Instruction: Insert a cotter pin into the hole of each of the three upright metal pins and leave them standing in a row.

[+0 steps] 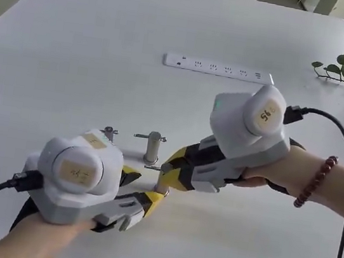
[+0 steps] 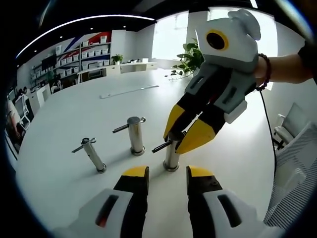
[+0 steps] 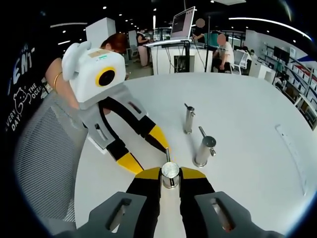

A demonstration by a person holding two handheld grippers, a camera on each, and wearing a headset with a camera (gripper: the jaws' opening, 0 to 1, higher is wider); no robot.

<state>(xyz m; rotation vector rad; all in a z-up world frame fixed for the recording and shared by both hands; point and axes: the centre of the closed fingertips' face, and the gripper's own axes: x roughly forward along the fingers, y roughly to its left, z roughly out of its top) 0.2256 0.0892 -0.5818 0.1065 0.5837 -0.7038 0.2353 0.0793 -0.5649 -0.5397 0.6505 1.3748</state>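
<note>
Wide white table (image 1: 94, 41), and we're on the last of the three. The right tool (image 2: 181, 140) is clamped tight on the top of the nearest metal pin (image 2: 171, 157), holding it upright on the table. The left tool (image 3: 144, 148) sits just beside it, jaws apart and gripping nothing. The middle pin (image 2: 134, 135) and the far pin (image 2: 92, 154) stand in line behind, and each carries a cotter pin (image 2: 121, 128) across its top. On the nearest one a cotter pin (image 2: 160, 147) pokes out sideways from under the right tool's jaws. It looks threaded into the hole, though the jaws hide how far through it goes.

My read is that this is the closing step. Next, check that the cotter pin is seated, then open the right tool slowly and lift straight off so the pin stays standing in the row.
</note>
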